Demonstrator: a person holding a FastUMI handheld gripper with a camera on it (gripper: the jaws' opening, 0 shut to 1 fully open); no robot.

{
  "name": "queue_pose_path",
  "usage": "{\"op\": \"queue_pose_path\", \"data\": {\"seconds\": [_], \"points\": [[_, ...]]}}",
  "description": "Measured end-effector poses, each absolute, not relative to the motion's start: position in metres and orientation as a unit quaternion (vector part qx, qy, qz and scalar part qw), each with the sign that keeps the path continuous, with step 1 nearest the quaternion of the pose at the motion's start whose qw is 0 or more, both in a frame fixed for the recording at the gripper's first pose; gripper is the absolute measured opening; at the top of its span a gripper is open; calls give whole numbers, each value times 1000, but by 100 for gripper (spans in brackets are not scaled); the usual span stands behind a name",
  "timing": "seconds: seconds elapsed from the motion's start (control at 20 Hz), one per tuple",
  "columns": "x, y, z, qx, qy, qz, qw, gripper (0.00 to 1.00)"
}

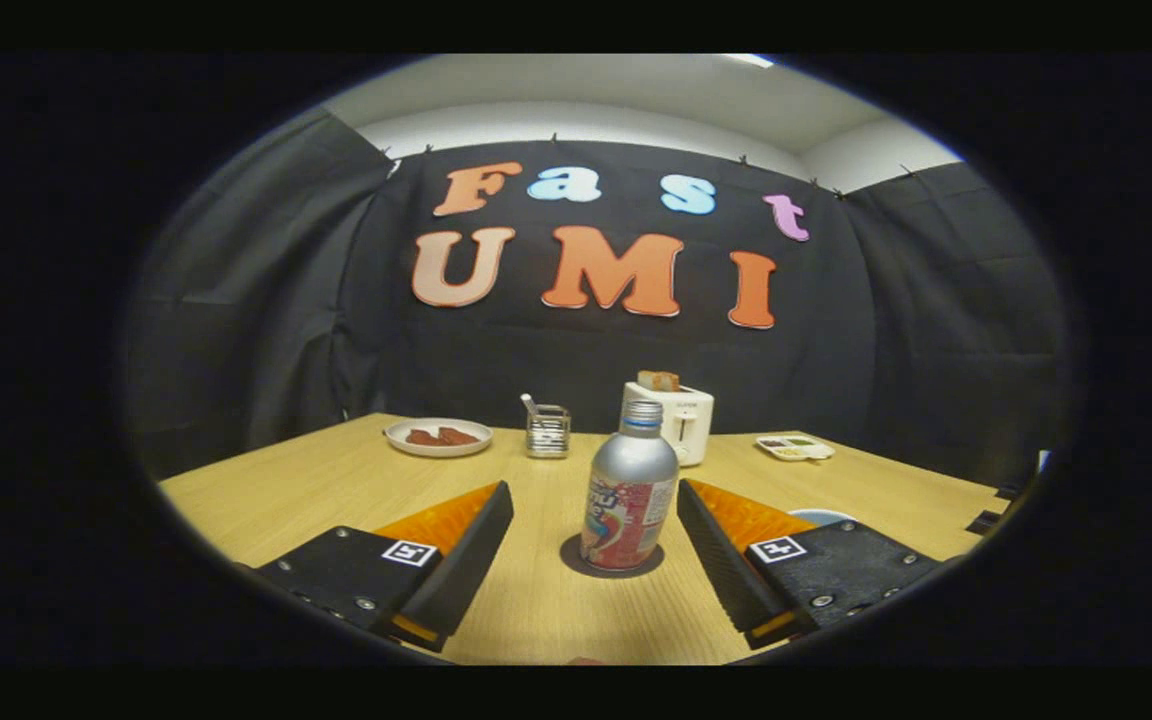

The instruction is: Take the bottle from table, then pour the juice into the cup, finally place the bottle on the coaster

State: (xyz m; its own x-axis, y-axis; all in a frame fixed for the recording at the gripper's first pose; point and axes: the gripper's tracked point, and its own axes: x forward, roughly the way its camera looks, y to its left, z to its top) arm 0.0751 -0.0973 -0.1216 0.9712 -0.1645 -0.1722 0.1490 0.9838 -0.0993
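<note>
Clearly, the bottle [629,490] stood upright on the dark round coaster [611,558] on the wooden table [316,490], its cap on, and the gripper [594,535] had its fingers spread wide to either side of it, neither pad touching the silver body as far as the view showed. The bottle sat nearer the right finger than the left, with a plain gap on the left side. Because it rested squarely on the coaster, which the task names as its last resting place, this looked like the end of the job: the fingers were wide so the bottle could stand free and not be dragged or tipped as the gripper drew away. A pale blue rim [822,517], possibly the cup, peeked out just behind the right finger; too little of it showed to say what it held. Farther back, well apart from the bottle, a white toaster [681,420] with a slice of bread [658,380] in its slot stood directly behind the bottle's neck, a small clear holder [547,430] stood to its left, a plate [438,436] with brown pieces lay beyond the left finger, and a small divided dish [794,447] lay beyond the right. The chief risk I judged was the close right finger clipping the bottle on the way out.
</note>
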Motion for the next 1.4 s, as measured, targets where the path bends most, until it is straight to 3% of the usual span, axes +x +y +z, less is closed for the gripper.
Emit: {"op": "queue_pose_path", "data": {"seconds": [0.4, 0.8, 1.4], "points": [[17, -54, -86, -5, 38, -49, 998, 97], [-24, -79, -32, 6, 2, -53, 999, 97], [-43, -78, -13, -8, 9, -34, 999, 97]]}}
